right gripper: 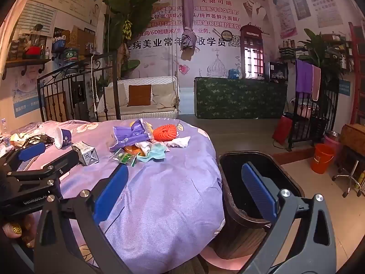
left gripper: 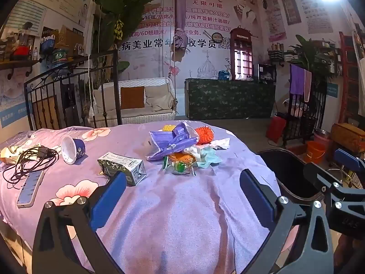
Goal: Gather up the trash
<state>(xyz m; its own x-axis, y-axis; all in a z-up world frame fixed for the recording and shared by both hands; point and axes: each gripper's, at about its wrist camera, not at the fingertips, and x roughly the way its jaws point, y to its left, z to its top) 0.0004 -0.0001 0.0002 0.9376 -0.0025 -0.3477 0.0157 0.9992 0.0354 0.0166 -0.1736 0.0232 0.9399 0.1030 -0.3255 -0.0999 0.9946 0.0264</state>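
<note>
Trash lies on a purple flowered bedspread [left gripper: 173,205]: a crushed green-white carton [left gripper: 122,167], a tipped purple-white cup [left gripper: 72,148], and a pile with a purple wrapper [left gripper: 171,141], orange net [left gripper: 204,135], tissues and a green wrapper [left gripper: 180,166]. A black bin [right gripper: 257,182] stands at the bed's right edge. My left gripper [left gripper: 182,196] is open and empty, short of the carton. My right gripper [right gripper: 184,191] is open and empty, its right finger over the bin's mouth. The pile [right gripper: 141,141] and carton [right gripper: 85,153] show in the right wrist view.
A power strip [left gripper: 29,188] and tangled black cable [left gripper: 29,159] lie at the bed's left. A metal headboard [left gripper: 68,96] stands behind. Orange bucket [right gripper: 321,157] and a stool stand on the floor to the right. The left gripper's body [right gripper: 34,173] shows at left in the right view.
</note>
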